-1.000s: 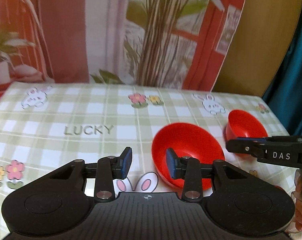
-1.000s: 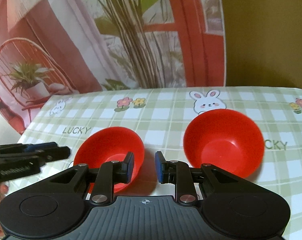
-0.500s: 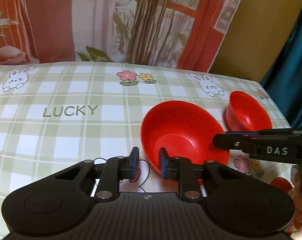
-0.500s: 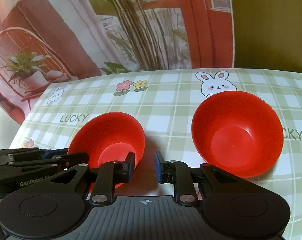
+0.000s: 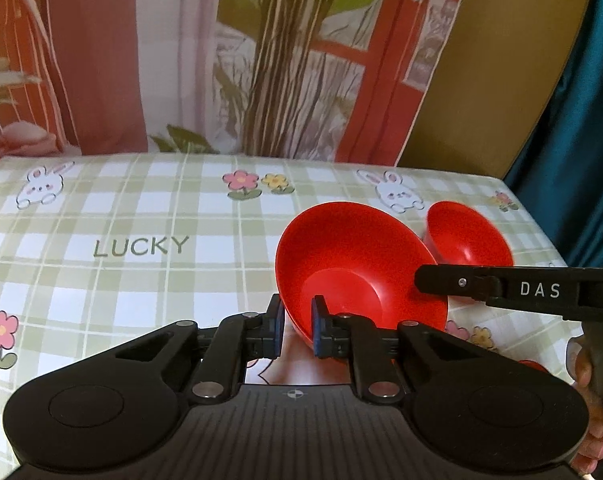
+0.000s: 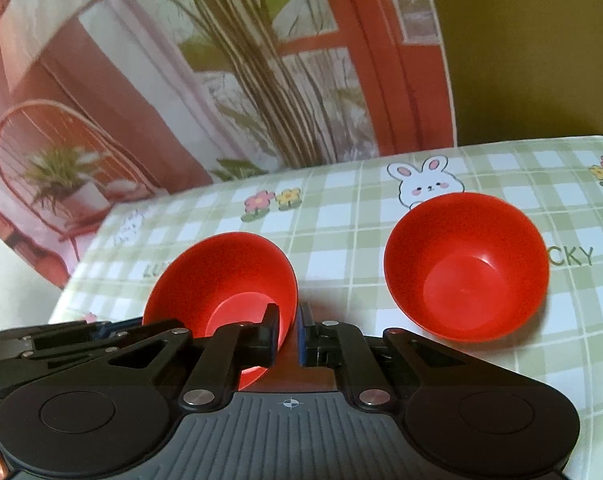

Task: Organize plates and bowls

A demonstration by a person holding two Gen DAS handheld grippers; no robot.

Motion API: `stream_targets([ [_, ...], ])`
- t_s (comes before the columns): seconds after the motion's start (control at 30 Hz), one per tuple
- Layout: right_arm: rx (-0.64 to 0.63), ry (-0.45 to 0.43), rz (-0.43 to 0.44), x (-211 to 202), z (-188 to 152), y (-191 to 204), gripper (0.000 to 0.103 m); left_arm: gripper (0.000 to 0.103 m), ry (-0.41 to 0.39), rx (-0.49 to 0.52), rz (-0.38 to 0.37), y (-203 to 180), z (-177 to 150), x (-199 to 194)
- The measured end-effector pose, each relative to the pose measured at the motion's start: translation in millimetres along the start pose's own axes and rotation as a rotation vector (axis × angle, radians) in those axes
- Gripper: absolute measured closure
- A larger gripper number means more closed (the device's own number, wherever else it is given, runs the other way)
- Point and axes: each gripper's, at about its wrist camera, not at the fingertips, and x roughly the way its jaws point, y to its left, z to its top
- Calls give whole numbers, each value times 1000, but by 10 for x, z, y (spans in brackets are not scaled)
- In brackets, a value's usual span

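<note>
In the left wrist view the left gripper sits at 6 o'clock, and its two blue-padded fingers are closed narrow on the near rim of the wide red bowl, one pad outside the wall and one pad inside. This bowl is tilted: its opening faces up and toward the camera, and the rim stands higher on the far side, toward 12 o'clock. A bowl is round, so it has no real long axis; only the tilt gives a direction. At 2 o'clock from it stands the small red bowl, upright on the checked tablecloth with its opening up, just beside the wide one; whether they touch I cannot tell. The right gripper enters from 3 o'clock, and its dark tip lies over the right rim of the wide bowl. In the right wrist view the wide red bowl is at 9 o'clock from centre, and the right gripper holds its right rim narrowly, one finger inside and one finger outside. The left gripper reaches the same bowl from 8 o'clock. The small red bowl rests apart at 3 o'clock, opening up, below a printed rabbit.
</note>
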Motion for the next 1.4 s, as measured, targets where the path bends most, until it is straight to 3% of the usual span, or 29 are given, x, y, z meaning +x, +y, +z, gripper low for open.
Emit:
stream_targets([
  [0.4, 5, -160, 1, -604, -151, 44, 93, 88, -42, -75, -42, -200, -117, -382],
  [0.53, -10, -190, -8, -735, -223, 64, 93, 88, -48, -52, -33, -278, -179, -450],
  [1.4, 46, -259, 7, -1184, -500, -225, 93, 85, -51, 25, -57, -577, -365, -666],
])
